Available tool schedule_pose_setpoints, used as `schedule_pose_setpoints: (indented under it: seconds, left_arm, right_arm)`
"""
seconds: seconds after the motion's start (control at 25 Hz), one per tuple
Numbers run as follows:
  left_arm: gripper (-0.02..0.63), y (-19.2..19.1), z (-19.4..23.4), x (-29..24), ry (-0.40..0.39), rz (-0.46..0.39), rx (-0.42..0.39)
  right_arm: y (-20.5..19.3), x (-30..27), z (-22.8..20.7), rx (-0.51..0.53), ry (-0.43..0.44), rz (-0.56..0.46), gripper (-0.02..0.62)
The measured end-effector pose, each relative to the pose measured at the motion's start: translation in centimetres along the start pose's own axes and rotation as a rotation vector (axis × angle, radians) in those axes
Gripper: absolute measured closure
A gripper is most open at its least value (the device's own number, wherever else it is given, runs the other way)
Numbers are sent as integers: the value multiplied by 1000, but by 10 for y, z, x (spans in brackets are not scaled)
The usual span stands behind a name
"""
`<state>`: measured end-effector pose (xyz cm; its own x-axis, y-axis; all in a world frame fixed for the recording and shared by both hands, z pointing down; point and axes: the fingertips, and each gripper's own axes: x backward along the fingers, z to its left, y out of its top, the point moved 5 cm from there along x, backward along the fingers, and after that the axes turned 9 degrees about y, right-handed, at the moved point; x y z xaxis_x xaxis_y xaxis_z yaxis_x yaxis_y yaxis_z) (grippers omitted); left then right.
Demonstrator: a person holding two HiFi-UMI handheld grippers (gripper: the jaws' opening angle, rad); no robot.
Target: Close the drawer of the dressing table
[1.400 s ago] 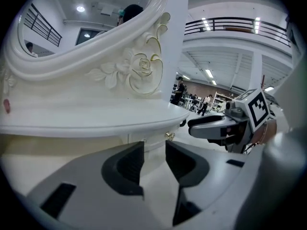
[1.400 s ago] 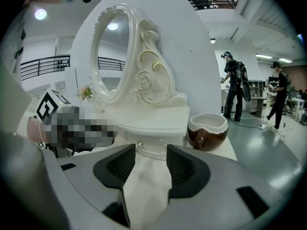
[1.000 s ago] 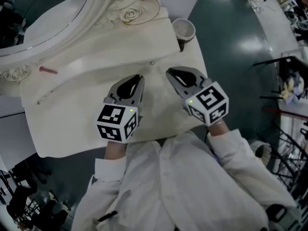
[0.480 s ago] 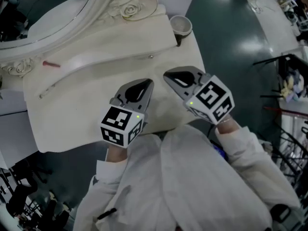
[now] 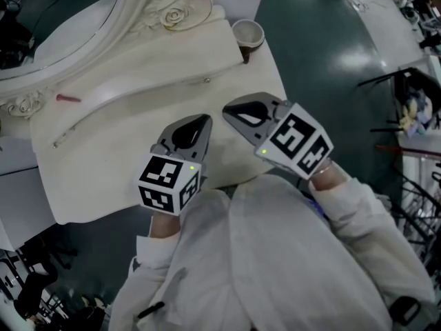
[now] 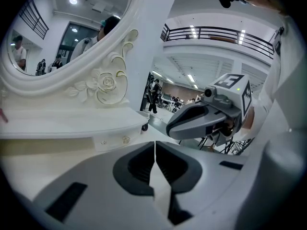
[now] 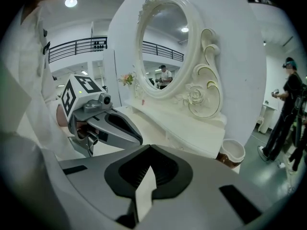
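The white dressing table (image 5: 124, 164) fills the head view, with a raised shelf along its back. A small drawer front (image 6: 115, 140) with little knobs sits under that shelf and looks flush with it; one knob (image 5: 207, 80) shows from above. My left gripper (image 5: 200, 121) hovers over the tabletop's front half, shut, with nothing in it (image 6: 154, 143). My right gripper (image 5: 227, 109) hangs just to its right, also shut and empty (image 7: 150, 147). Neither touches the table. Each shows in the other's view: the right gripper (image 6: 169, 128), the left gripper (image 7: 139, 140).
An ornate oval mirror (image 5: 62, 26) with carved roses stands at the table's back. A cup (image 5: 247, 33) sits at the back right corner, and a small red item (image 5: 69, 98) lies on the shelf at left. A person (image 7: 288, 109) stands on the dark floor to the right.
Both grippers have drawn back from the raised shelf toward the person and lifted a little. The right one has rolled slightly.
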<state>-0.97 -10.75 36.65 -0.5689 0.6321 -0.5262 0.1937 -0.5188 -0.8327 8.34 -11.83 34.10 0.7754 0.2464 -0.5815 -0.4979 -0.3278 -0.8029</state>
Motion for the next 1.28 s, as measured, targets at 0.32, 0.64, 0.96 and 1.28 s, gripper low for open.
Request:
schedule_pose_setpoints:
  seconds: [0.32,0.64,0.96,1.28]
  left_arm:
    - [596,1,4,2,11,8,5]
    - [597,-2,1,3,5,11,11]
    - [597,-6,1,5,18,19,22]
    - [598,-10,-1,4,-7,18,91]
  right_arm:
    - [10,-2,7,31,11,3,588]
    - [4,-2,8,-15,-2,-19,589]
    - [-3,-8,7,-76,-56,-76,589]
    - [-23,-15,9,-68,-68,-29,589]
